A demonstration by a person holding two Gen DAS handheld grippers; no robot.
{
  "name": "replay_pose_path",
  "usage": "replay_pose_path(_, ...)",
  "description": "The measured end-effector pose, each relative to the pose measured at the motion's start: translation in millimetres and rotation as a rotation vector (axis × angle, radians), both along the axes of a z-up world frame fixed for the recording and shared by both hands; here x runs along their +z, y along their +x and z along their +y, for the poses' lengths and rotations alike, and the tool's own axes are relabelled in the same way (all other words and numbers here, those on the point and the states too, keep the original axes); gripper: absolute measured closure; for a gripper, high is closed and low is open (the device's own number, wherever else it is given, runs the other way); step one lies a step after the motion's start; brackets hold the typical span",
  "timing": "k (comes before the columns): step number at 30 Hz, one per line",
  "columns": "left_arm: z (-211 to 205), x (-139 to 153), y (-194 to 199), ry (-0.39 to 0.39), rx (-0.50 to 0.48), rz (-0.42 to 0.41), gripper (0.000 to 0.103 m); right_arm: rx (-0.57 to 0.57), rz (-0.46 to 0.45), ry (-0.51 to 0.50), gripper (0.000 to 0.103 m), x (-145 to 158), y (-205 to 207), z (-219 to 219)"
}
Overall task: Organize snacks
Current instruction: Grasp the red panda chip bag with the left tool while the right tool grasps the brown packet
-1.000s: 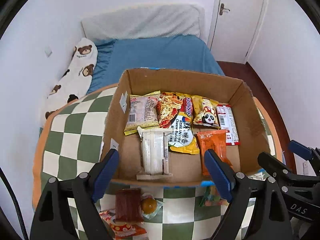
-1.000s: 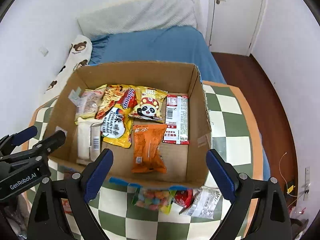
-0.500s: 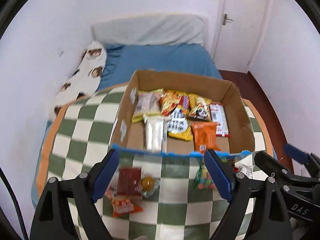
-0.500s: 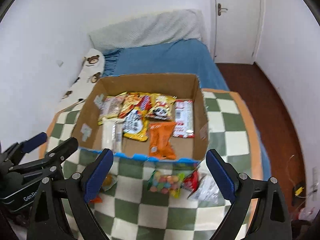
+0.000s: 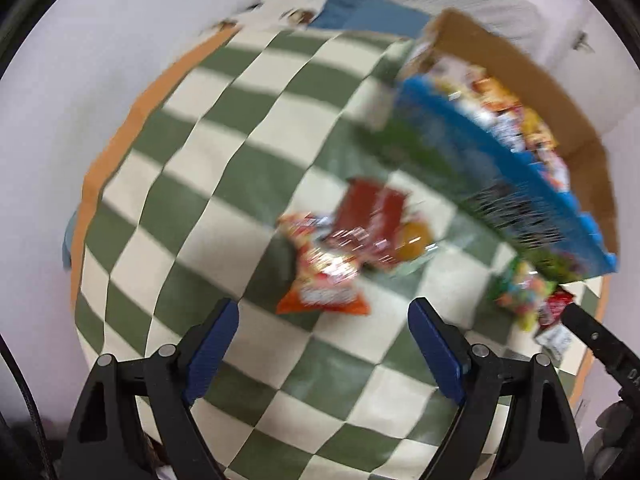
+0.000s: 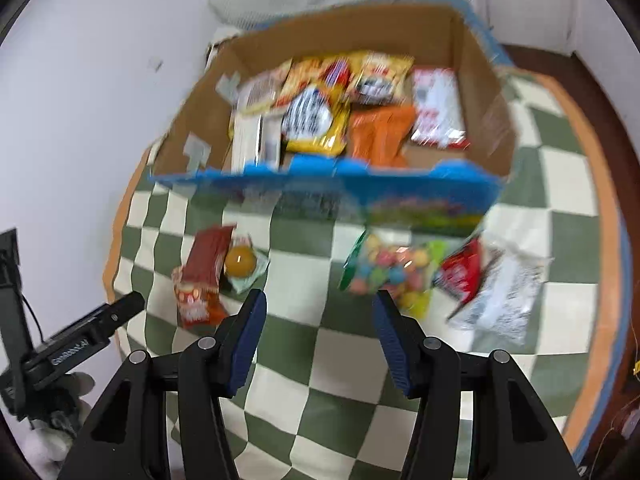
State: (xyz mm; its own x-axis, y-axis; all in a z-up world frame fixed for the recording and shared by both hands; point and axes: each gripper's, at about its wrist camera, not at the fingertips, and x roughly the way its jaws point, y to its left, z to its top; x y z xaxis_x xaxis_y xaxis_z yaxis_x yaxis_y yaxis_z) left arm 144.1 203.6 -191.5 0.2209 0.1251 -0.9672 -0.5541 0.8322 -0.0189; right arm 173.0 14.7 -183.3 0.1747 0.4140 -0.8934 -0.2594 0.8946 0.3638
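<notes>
Snacks left on the checkered table (image 6: 320,364) lie just before the cardboard box (image 6: 472,64): the candy bag (image 6: 390,276) looks light, crinkly and slippery, best pinched at a flat edge. Right gripper (image 6: 320,334) and left gripper (image 5: 324,336) both gape empty.

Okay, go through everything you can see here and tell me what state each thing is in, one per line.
left gripper: open, empty, above the table.
right gripper: open, empty.
cardboard box: open-topped, holding several snack packets.
candy bag: on the table, outside the box.
red packet: lying flat on the table.
jelly cup: on the table beside the red packet.
white packet: on the table, crumpled.
</notes>
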Motion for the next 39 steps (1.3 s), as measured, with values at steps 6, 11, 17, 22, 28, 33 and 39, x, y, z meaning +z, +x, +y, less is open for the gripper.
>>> replay_pose_path(6,25,-45,4,-0.155,0.053,0.072,0.016,0.056,0.045,-0.002,0.045,-33,2,38)
replay_pose_path(11,36,-81,32,-0.226,0.025,0.126,0.016,0.079,0.059,-0.018,0.045,-44,1,66)
replay_pose_path(17,45,-102,46,-0.203,-0.048,0.125,0.057,0.075,0.067,-0.051,0.039,-49,3,100)
replay_pose_path(22,78,-103,13,-0.224,-0.042,0.129,0.057,0.084,0.077,-0.067,0.031,-51,5,136)
replay_pose_path(28,128,-99,-15,-0.237,0.016,0.119,0.057,0.072,0.101,-0.054,0.031,-64,12,192)
replay_pose_path(33,143,-100,-11,-0.248,0.007,0.112,0.057,0.028,0.116,-0.124,0.031,-92,25,233)
replay_pose_path(39,130,-106,-4,-0.231,-0.028,0.123,0.057,-0.015,0.056,-0.244,0.043,-111,33,258)
